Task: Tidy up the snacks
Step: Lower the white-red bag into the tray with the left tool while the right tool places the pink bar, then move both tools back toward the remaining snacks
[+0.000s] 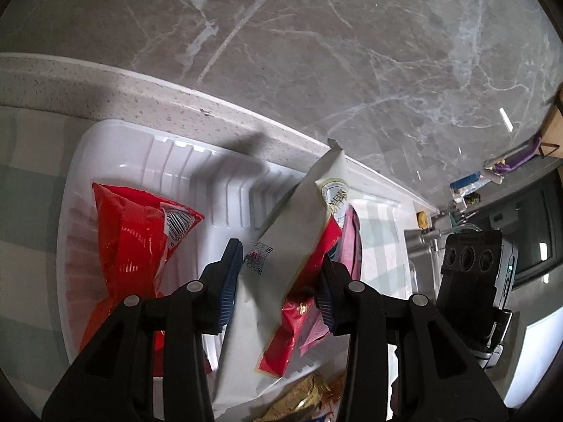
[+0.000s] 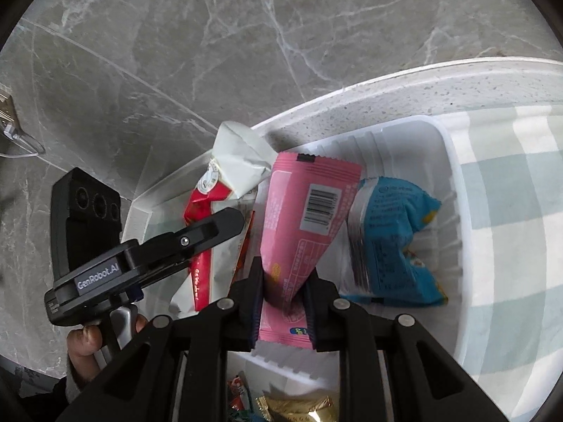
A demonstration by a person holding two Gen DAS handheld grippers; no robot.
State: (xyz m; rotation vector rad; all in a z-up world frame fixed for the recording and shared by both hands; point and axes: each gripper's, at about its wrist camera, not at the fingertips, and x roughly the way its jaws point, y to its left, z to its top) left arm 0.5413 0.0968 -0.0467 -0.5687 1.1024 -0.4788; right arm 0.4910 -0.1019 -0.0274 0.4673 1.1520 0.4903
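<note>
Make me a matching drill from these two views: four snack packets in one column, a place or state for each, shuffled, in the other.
1. pink packet
2. white packet
3. blue packet
4. gold packet

a. lying in the right end of the tray
b. between the left gripper's fingers
c. outside the tray, on the near side
d. clamped in the right gripper

Pairs: 1-d, 2-b, 3-a, 4-c

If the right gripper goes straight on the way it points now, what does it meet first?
The right gripper, holding the pink packet, would probably meet the white tray's far wall; depth is unclear.
</note>
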